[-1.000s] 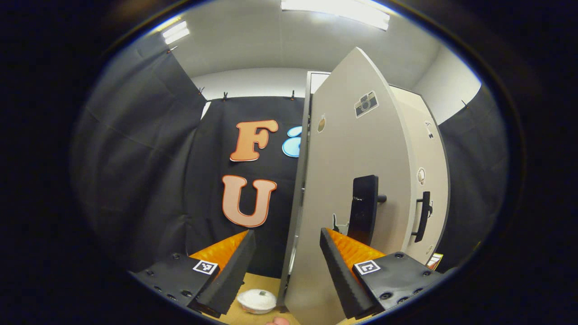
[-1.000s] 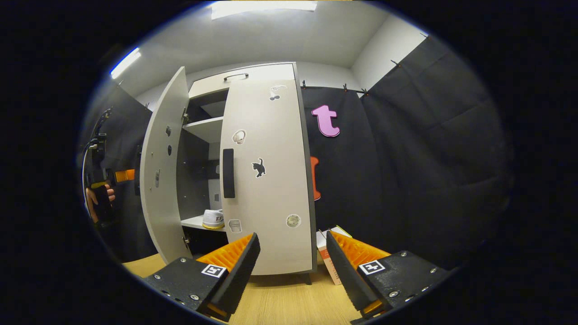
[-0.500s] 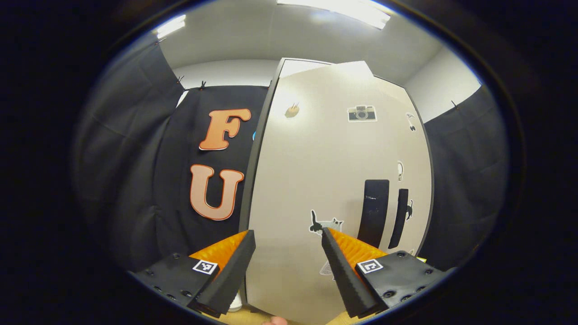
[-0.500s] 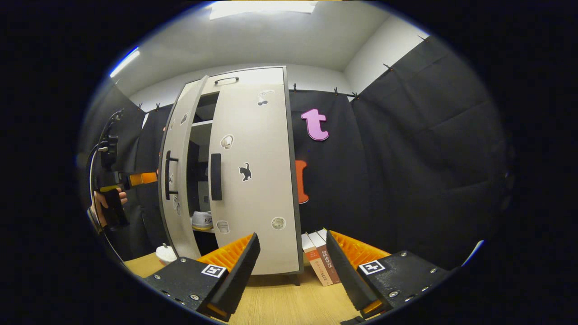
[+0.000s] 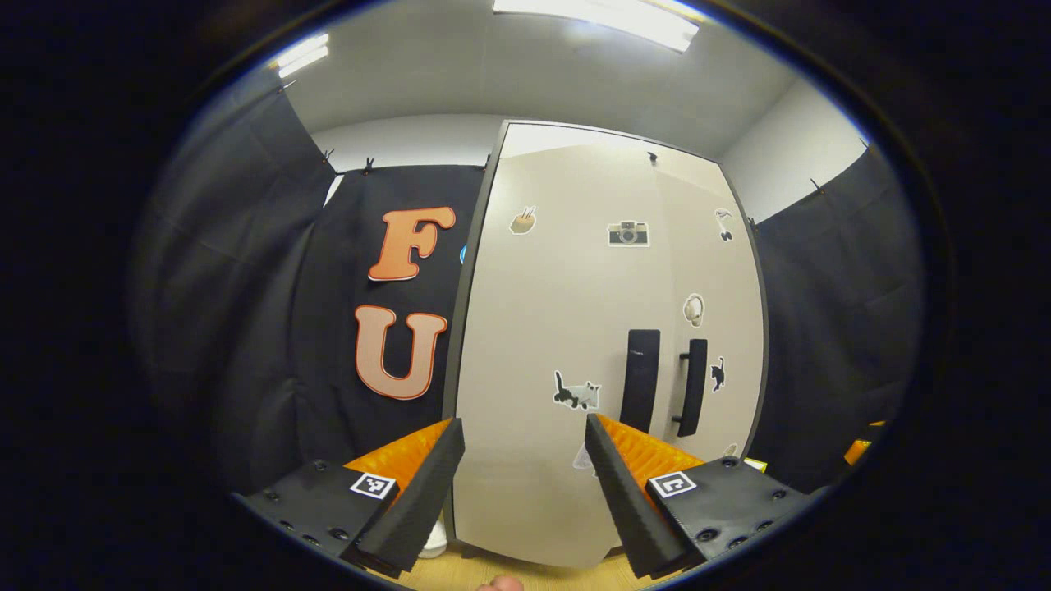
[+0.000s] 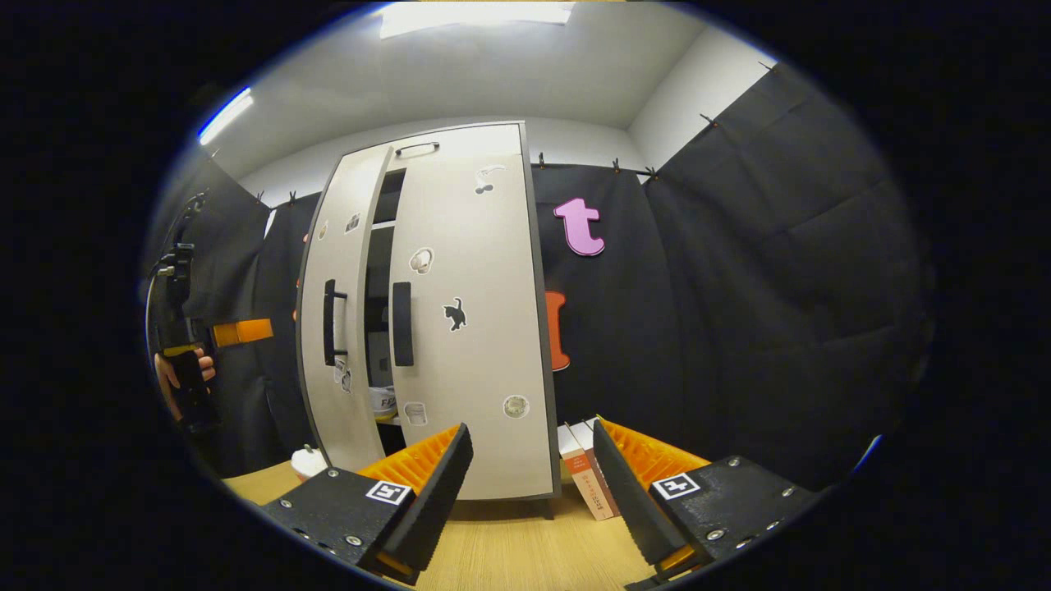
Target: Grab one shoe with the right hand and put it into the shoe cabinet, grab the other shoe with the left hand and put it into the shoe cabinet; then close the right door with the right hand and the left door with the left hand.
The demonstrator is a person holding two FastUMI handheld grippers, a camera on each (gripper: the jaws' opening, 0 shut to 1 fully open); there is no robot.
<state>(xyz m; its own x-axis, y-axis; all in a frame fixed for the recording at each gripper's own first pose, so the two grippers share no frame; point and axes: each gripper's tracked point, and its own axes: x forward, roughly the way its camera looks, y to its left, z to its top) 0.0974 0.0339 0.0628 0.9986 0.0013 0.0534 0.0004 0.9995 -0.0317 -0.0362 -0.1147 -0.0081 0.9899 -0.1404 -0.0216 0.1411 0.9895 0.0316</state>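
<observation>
1. The shoe cabinet [image 6: 460, 328] stands on the floor [image 6: 509, 550]
2. A shoe [image 6: 383, 400] sits inside, behind the doors
3. Books [image 6: 585, 480] lean just right of it
4. A bowl [image 6: 308, 461] sits left

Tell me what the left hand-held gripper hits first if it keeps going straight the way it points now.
Most likely the left door of the shoe cabinet: the open left hand-held gripper points at its lower front face, left of the handle. Depth is unclear.

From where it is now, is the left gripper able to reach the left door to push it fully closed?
Probably yes. The left gripper is open and faces the left door with nothing between them; the door stands slightly ajar in the right gripper view.
</observation>
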